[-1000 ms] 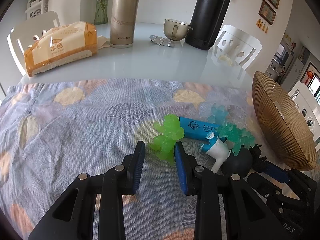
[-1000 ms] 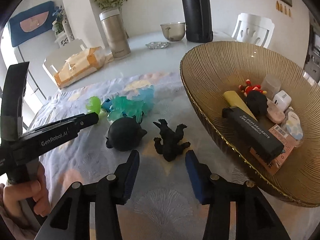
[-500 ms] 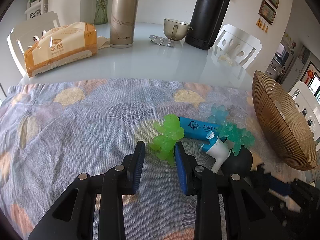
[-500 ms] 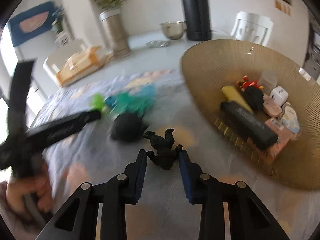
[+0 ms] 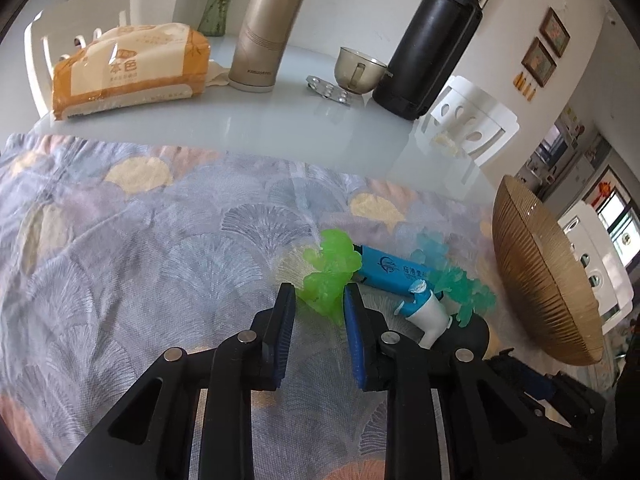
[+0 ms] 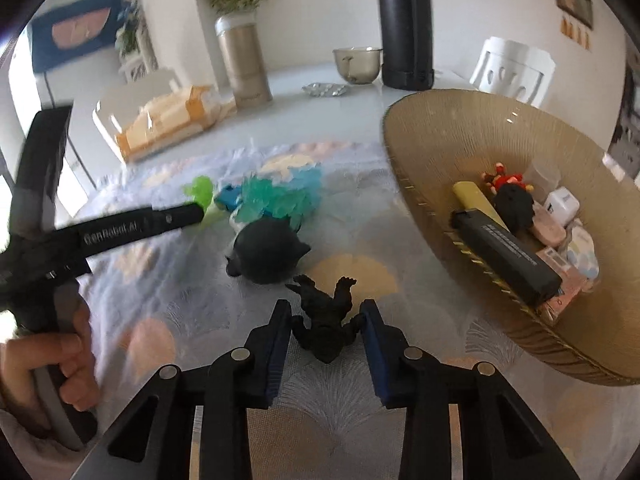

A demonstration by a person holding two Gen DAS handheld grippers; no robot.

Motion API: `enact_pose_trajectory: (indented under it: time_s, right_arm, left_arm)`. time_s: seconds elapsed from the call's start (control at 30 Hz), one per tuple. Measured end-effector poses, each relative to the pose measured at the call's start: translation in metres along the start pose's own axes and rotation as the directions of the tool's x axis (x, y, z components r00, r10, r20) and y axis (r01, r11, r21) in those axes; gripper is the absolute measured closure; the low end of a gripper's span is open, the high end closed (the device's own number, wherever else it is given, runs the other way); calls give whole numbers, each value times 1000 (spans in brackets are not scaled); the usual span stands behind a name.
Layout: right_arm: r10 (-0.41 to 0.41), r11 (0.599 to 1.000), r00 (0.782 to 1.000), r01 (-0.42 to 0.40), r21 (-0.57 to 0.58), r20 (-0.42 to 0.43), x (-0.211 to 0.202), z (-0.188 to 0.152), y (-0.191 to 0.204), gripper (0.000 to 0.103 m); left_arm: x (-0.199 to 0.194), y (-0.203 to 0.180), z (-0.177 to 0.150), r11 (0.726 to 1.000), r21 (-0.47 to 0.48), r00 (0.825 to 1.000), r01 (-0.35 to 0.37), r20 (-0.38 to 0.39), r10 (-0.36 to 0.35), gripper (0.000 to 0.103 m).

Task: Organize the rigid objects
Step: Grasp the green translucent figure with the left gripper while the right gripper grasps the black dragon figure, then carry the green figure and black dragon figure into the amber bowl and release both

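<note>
Narrowed left tool (image 5: 319, 304) flanking green figure (image 5: 329, 270).

**White table, half under a patterned cloth**

The table (image 5: 248, 120) is bare beyond the tongs, carrying a tissue pack (image 5: 128, 68), gold flask (image 5: 264, 28), cup (image 5: 358, 70), blister pack (image 5: 330, 90) and black flask (image 5: 434, 36). On the cloth (image 5: 120, 260) lie a green figure (image 5: 330, 272) at the left tongs' tips, a blue tube (image 5: 394, 274) just right of them, and a brown bowl (image 5: 540, 268) far right.

Left of the green toy (image 5: 328, 276) you have open cloth (image 5: 140, 260); to its right the blue tube (image 5: 390, 272), teal figures (image 5: 460, 284) and bowl (image 5: 540, 272) crowd the desk.
</note>
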State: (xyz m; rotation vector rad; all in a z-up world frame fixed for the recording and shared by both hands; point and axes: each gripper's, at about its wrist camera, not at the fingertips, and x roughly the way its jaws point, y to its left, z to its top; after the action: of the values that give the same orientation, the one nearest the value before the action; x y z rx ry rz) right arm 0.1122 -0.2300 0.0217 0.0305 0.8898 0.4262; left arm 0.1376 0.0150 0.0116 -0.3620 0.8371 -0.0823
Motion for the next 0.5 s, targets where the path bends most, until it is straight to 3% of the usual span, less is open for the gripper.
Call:
enact_pose_trajectory:
  time_s: [0.13,0.43,0.47,0.5]
  right_arm:
    - [54,997,998,-55,55,24,-7,2,-7,69]
    - [77,991,994,-85,100,81,-22,7,-14,69]
    - [82,990,993,-91,107,87,-23,8,-15,69]
    - [90,988,992,-100,116,94,-24,9,-16,69]
  left_arm:
    - [1,2,-1,1000,-12,1000,10,-3,-10,82]
    - [8,2,5,999,-32,999,43,-4,-44,82]
    - [8,1,5,999,-27,999,45,-4,-45,90]
    - [7,0,5,998,-24,999,53,2,-53,89]
